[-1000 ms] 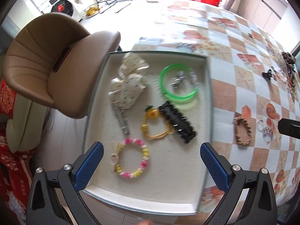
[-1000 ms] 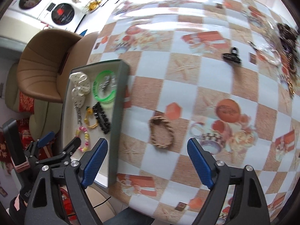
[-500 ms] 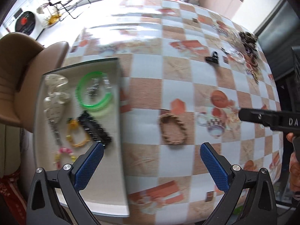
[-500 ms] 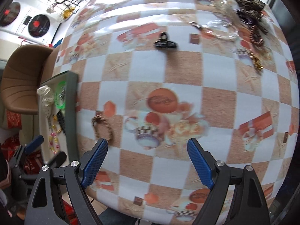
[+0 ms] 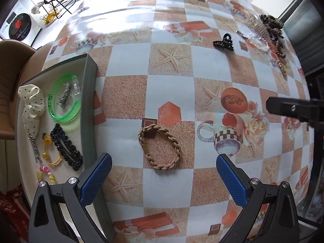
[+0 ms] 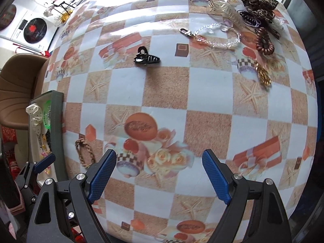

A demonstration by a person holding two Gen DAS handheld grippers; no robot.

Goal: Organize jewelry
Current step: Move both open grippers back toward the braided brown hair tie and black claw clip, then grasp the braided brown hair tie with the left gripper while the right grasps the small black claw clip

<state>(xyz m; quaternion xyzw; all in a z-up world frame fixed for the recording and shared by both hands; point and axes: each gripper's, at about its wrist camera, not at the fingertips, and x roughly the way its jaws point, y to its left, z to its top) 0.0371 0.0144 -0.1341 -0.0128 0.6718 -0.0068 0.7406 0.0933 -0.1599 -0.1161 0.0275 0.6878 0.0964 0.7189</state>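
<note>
A tan braided bracelet point(image 5: 160, 146) lies on the checked tablecloth, just ahead of my left gripper point(image 5: 162, 169), which is open and empty above it. The grey tray point(image 5: 89, 93) at the left holds a green bangle point(image 5: 63, 99), a black hair clip point(image 5: 66, 146), a white dotted scrunchie point(image 5: 32, 103) and a yellow band point(image 5: 49, 154). My right gripper point(image 6: 160, 167) is open and empty over the cup print. Further off lie a black claw clip point(image 6: 146, 57), a clear bead bracelet point(image 6: 214, 35) and a pile of hair ties point(image 6: 261, 20). The braided bracelet point(image 6: 85, 151) lies to its left.
A brown padded chair point(image 6: 18, 89) stands left of the table beside the tray. Washing machines point(image 6: 34, 29) and a wire rack are beyond the far table edge. A dark part of the right gripper tool point(image 5: 293, 110) reaches in at the right of the left wrist view.
Both grippers have shifted right across the table, away from the tray. The left one went from over the tray to over the braided bracelet; the right one left the bracelet behind. Both jaws stayed open.
</note>
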